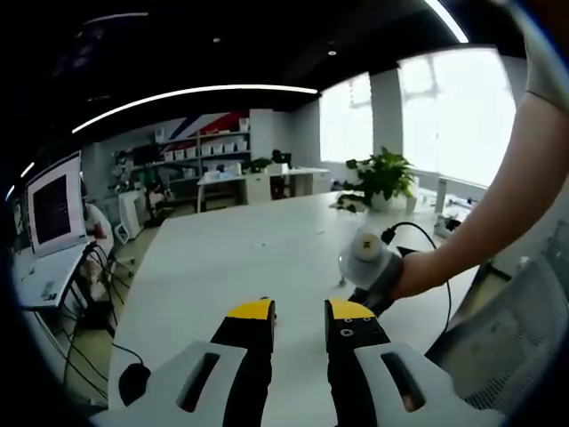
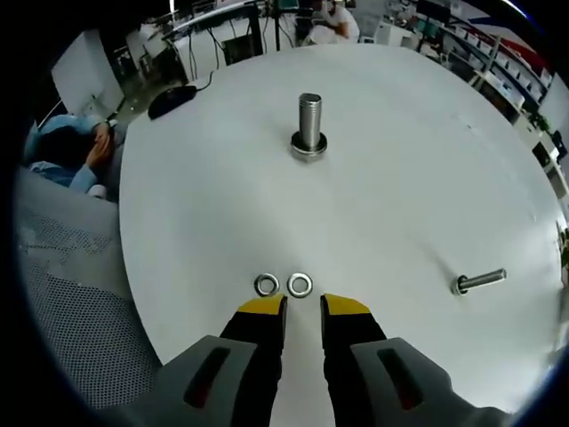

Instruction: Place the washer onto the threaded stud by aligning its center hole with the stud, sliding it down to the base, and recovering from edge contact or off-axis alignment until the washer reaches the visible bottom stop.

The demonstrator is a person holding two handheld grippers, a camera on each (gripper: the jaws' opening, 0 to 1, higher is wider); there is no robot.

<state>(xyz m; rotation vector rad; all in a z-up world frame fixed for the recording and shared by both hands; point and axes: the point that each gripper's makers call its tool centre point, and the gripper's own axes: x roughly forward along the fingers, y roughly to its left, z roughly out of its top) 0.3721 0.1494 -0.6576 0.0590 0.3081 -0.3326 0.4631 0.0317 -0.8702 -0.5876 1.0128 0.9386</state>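
The right gripper [image 2: 302, 307], narrowly parted and empty, hovers just behind two unmarked washers [image 2: 283, 286].

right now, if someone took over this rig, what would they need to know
Left gripper: open, empty, raised over the white table.
Right gripper: open, empty, jaws just short of two washers lying flat side by side.
Upright threaded stud stands further across the table on its base, no washer on it that I can see. A second bolt lies on its side to the right.
Done: nothing placed.
Left: grasp a washer, centre it over the stud, slide it down to the base.
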